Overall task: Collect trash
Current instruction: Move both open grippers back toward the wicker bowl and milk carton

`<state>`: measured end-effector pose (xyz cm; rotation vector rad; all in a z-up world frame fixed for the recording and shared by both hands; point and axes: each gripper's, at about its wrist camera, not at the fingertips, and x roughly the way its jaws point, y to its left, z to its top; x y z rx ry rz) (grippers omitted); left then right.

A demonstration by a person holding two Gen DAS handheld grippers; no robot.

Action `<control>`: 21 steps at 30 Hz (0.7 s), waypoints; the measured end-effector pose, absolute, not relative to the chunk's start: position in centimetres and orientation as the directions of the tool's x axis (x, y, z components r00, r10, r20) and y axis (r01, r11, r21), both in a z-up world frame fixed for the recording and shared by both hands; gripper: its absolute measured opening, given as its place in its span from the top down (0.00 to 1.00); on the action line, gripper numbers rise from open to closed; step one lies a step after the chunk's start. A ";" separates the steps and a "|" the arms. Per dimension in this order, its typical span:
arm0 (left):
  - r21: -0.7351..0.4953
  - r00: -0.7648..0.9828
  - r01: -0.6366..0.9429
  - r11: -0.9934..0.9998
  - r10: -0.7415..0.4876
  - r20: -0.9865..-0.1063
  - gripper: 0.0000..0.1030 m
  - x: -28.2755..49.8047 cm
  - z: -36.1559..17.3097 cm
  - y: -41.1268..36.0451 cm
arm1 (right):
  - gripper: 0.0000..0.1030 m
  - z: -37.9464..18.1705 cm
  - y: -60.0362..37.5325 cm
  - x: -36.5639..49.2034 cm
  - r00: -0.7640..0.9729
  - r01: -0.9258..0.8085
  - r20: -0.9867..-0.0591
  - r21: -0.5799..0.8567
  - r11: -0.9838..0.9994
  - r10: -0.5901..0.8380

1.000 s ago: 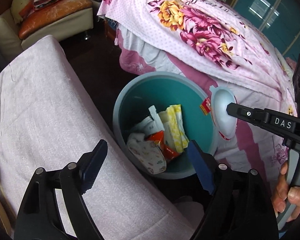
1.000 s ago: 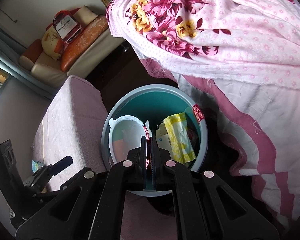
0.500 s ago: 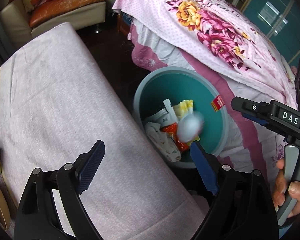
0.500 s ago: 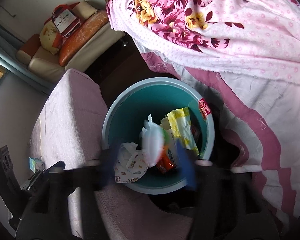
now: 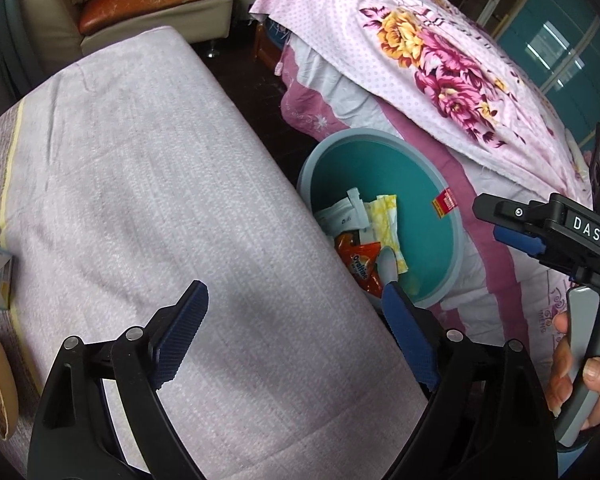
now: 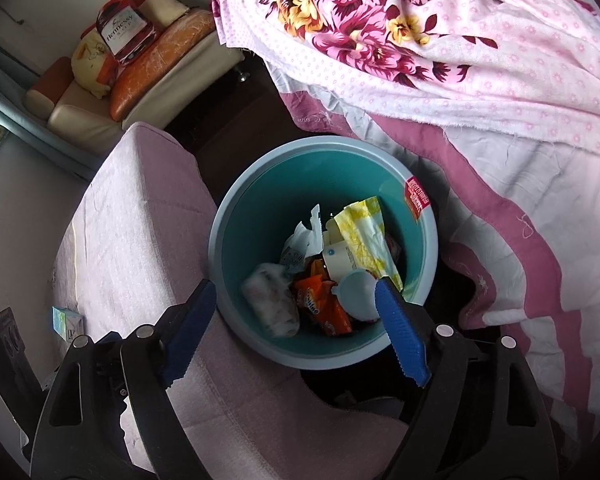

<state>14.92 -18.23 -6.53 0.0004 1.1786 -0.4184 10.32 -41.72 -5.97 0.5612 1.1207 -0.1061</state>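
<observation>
1. The teal bin [image 6: 416, 264] stood on the dark floor, wedged between a cushion with a pale lilac cover [image 6: 140, 216] and the hanging edge of a bedspread [image 6: 520, 216]. A red label [image 6: 417, 197] sat on its inner wall near the rim.
2. Trash lay inside the bin: a white plastic lid [image 6: 358, 294] on top at the near side, an orange snack packet [image 6: 320, 304] beside it, a crumpled printed wrapper [image 6: 272, 300], a yellow-patterned wrapper [image 6: 364, 236] and torn white paper [image 6: 306, 236].
3. The right gripper [image 6: 296, 312] hovered above the bin, its jaws having just been opening; they stood wide apart with nothing between them, the lid lying loose below.
4. The left gripper [image 5: 294, 316] hung over the lilac cover, jaws wide and holding nothing. In its view, the cushion's edge hid the near part of the bin [image 5: 440, 184].
5. In the left wrist view, a hand [image 5: 576, 372] gripped the right gripper's handle at the right edge.
6. A floral pink sheet [image 6: 420, 32] overhung the bedspread behind the bin.
7. A small box [image 6: 67, 322] lay on the lilac cover, well apart from the bin.
8. Farther back, a cream sofa [image 6: 80, 114] carried orange cushions [image 6: 160, 60] and a bottle-shaped pillow [image 6: 122, 34].
</observation>
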 end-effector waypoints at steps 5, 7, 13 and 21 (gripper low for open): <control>-0.225 0.331 0.307 0.925 -0.326 -0.886 0.13 14.3 -5.8 -17.0 | 0.20 -5.4 -40.3 10.1 0.432 0.333 -0.880 0.358 0.872 0.196; -0.231 0.339 0.301 0.925 -0.330 -0.881 0.12 14.1 -5.5 -16.4 | 0.20 -5.2 -39.6 9.9 0.429 0.320 -0.881 0.352 0.879 0.197; -0.251 0.367 0.276 0.928 -0.343 -0.865 0.11 13.4 -4.6 -14.2 | 0.20 -4.0 -37.4 9.6 0.434 0.283 -0.880 0.335 0.899 0.191; -0.271 0.402 0.226 0.936 -0.343 -0.849 0.10 12.5 -3.9 -10.2 | 0.20 -2.5 -33.2 9.6 0.438 0.206 -0.881 0.294 0.933 0.181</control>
